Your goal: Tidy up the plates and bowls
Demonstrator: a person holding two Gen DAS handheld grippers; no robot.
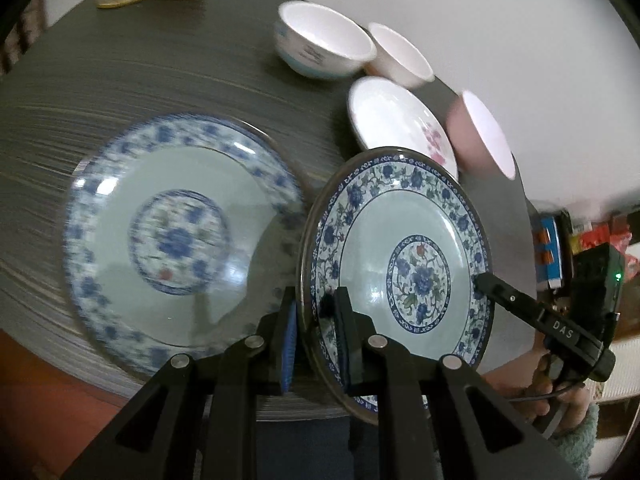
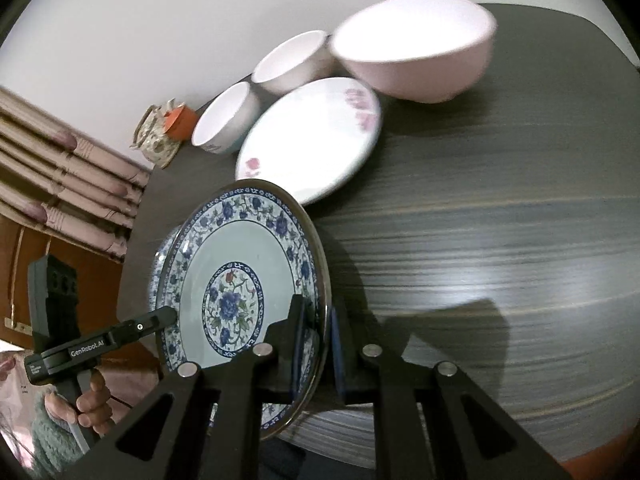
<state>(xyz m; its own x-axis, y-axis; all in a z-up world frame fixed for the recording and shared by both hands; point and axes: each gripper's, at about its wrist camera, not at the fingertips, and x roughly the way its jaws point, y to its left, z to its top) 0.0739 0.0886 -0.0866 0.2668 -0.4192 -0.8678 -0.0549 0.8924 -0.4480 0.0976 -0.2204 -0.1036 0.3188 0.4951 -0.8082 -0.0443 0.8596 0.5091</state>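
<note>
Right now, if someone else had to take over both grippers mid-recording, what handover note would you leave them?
Left gripper: shut on the near rim of the lifted blue-patterned plate.
Right gripper: shut on the opposite rim of that plate; it is carried between both, tilted, above the table.
A matching second blue plate lies flat on the table beside it.
Behind: white floral plate, pink bowl, two white bowls, not stacked.
Done: one plate lifted.
Left: probably set it on its twin, then group the bowls.
</note>
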